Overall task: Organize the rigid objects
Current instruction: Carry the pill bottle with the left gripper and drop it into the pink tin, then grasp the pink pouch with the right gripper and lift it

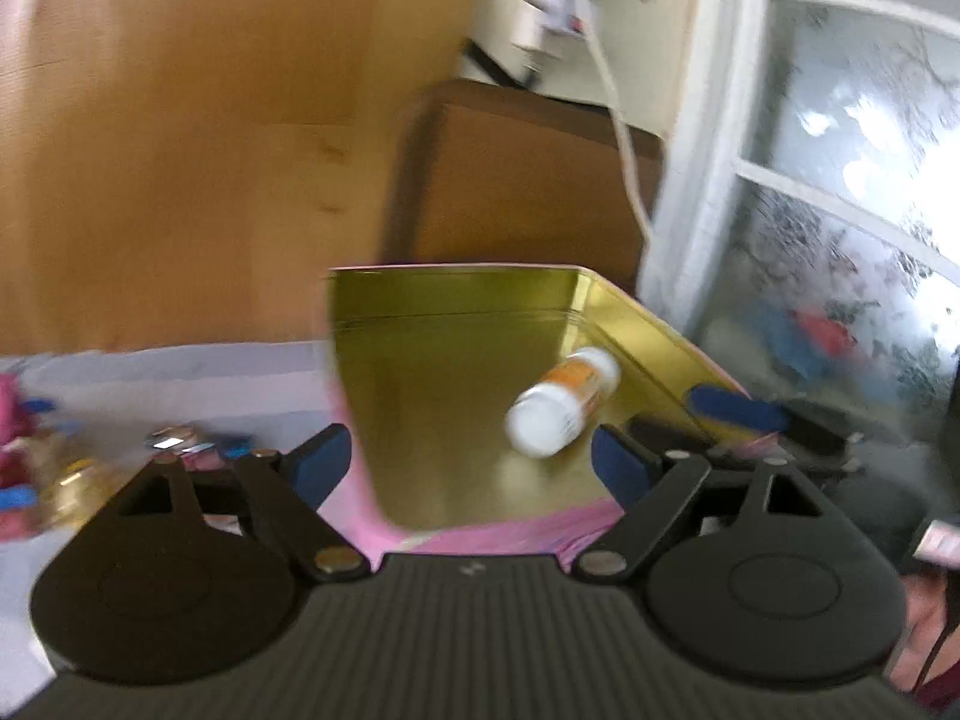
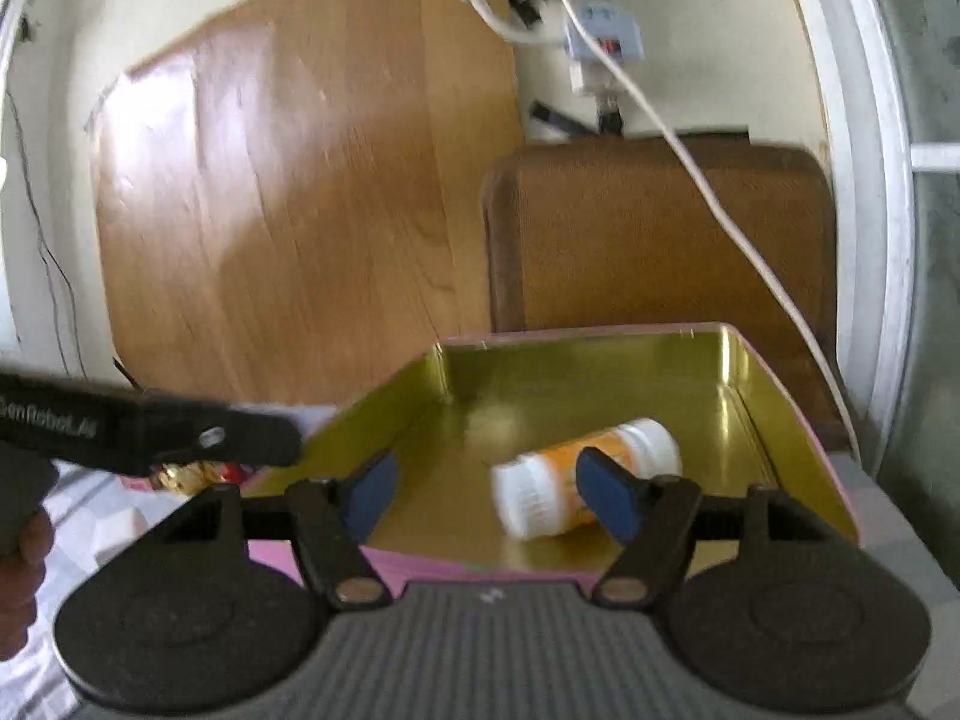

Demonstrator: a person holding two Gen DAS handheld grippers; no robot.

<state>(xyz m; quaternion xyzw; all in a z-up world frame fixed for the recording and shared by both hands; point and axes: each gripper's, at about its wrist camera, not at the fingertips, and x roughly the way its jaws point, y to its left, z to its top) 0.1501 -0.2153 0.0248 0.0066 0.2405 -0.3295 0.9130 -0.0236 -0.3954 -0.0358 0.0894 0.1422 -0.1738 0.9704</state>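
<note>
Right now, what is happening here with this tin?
A person holds a gripper in each hand over an open gold tin with a pink outside. A white and orange bottle lies on its side in the tin. The right gripper has its jaws open, touching nothing. The left gripper is open too.

My left gripper (image 1: 471, 462): black ribbed housing, two round black discs either side, angled black link arms on silver rivets, triangular cut-outs, blue pads on the fingers (image 1: 321, 462). My right gripper (image 2: 483, 495): same build, small white mark on the ribs. From the right view, white lettering runs along my left unit's black side, too blurred to read.
</note>
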